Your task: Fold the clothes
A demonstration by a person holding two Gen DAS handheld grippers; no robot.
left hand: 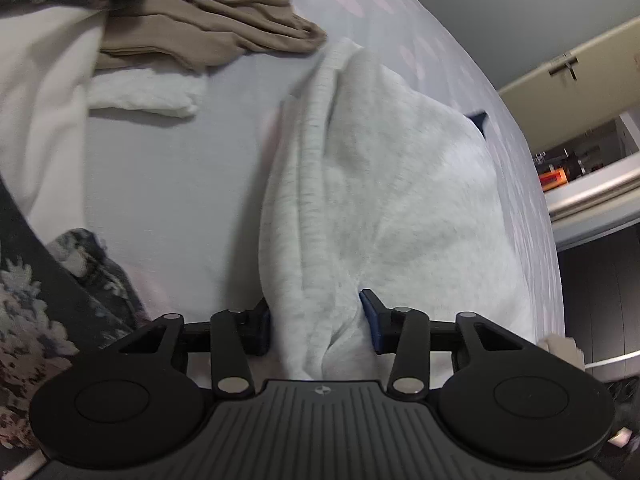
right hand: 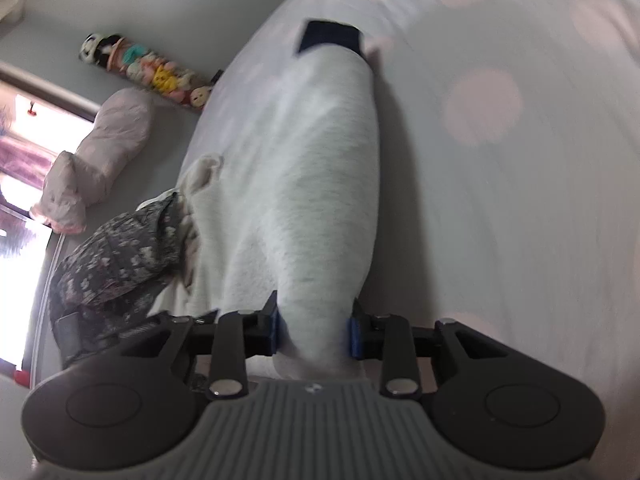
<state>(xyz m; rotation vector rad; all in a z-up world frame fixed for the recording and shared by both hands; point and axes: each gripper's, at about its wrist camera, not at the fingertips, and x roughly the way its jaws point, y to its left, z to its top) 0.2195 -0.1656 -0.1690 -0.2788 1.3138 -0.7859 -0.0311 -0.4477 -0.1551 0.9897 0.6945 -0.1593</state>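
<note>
A light grey sweatshirt lies stretched over the bed, its ribbed hem running away from me. My left gripper is shut on a bunched fold of it, with cloth filling the gap between the blue pads. The same sweatshirt shows in the right wrist view, lifted a little off the sheet, with a dark blue cuff at its far end. My right gripper is shut on the near end of that part.
The bed sheet is pale with pink dots. A tan garment, a white cloth and a cream garment lie at the far left. A dark floral garment lies beside the sweatshirt. A cupboard stands right.
</note>
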